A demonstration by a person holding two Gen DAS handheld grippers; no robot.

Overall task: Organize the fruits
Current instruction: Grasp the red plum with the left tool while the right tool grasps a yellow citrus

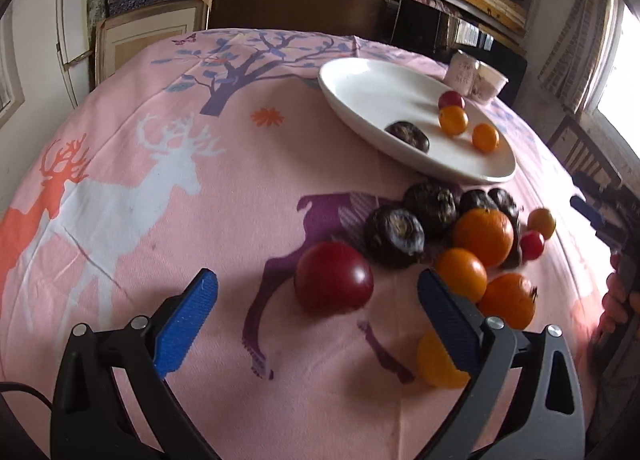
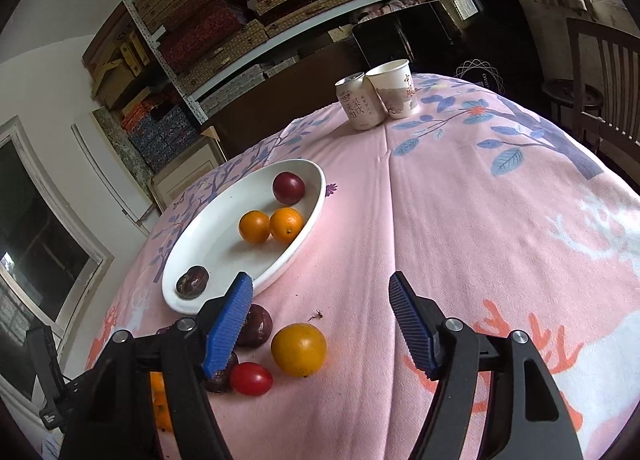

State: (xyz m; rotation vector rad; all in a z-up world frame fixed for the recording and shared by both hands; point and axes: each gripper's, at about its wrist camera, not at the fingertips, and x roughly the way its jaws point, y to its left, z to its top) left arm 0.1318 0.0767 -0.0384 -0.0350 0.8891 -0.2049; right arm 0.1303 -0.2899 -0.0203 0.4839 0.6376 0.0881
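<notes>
A white oval plate (image 1: 360,88) (image 2: 208,232) holds a red plum (image 2: 288,188), two small oranges (image 2: 254,225) and a dark water chestnut (image 2: 192,282). A pile of loose fruit lies on the pink cloth: a big red plum (image 1: 333,277), dark chestnuts (image 1: 394,238), oranges (image 1: 483,237) and a small red tomato (image 1: 531,245). My left gripper (image 1: 318,294) is open, with the red plum between its blue fingers. My right gripper (image 2: 320,300) is open and empty above an orange-yellow fruit (image 2: 299,348) and a red tomato (image 2: 251,379).
A drink can (image 2: 359,102) and a paper cup (image 2: 394,88) stand at the table's far edge. A wooden chair (image 2: 604,72) is at the right. Shelves of boxes line the wall behind. The pink printed tablecloth (image 1: 160,200) covers the round table.
</notes>
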